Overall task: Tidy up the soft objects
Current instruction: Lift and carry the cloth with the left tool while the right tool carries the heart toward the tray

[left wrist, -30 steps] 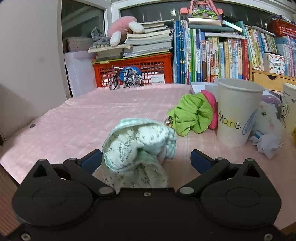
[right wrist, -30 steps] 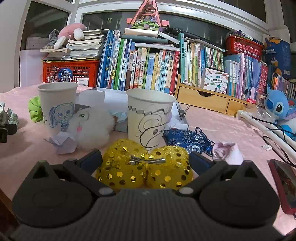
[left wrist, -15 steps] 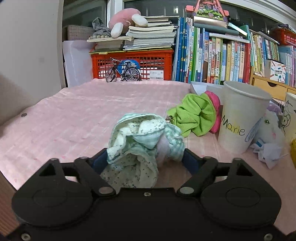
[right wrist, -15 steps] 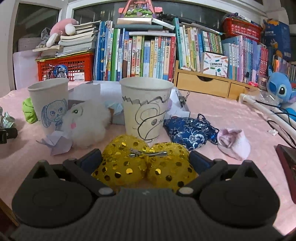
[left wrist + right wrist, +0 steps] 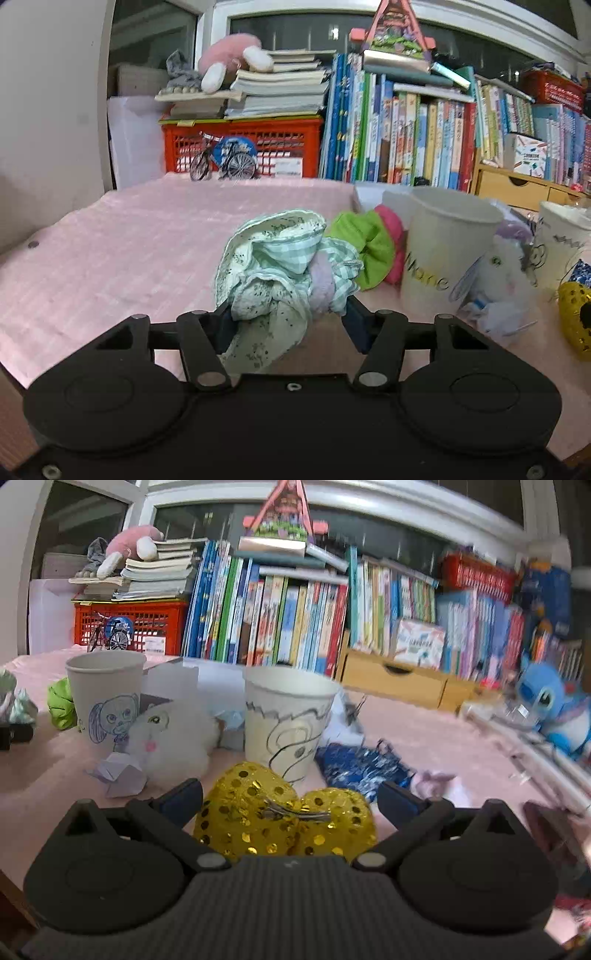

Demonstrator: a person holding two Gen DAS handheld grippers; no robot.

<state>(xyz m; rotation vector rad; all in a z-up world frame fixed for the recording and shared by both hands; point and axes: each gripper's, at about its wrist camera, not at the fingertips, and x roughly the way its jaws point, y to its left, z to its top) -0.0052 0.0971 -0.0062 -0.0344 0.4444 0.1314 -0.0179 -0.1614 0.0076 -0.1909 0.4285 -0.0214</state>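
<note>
My left gripper (image 5: 290, 319) is shut on a mint-green floral scrunchie (image 5: 280, 269) and holds it above the pink tablecloth (image 5: 129, 240). A lime-green scrunchie (image 5: 369, 247) with a pink one (image 5: 393, 236) behind it lies just beyond, beside the "Marie" paper cup (image 5: 443, 251). My right gripper (image 5: 290, 797) has its jaws spread around a gold sequin bow (image 5: 284, 816), which sits between them; the pads stand apart from the bow. A second paper cup (image 5: 291, 720) stands right behind the bow.
A white plush toy (image 5: 173, 734) and crumpled lilac paper (image 5: 118, 771) lie between the cups. A blue patterned pouch (image 5: 358, 766) and a pale pink cloth (image 5: 439, 781) lie to the right. Books, a red crate (image 5: 243, 144) and a wooden drawer box (image 5: 399, 683) line the back.
My left gripper has closed on the mint-green scrunchie and lifted it. My right gripper view has shifted and blurred, with the gold bow still between the open jaws.
</note>
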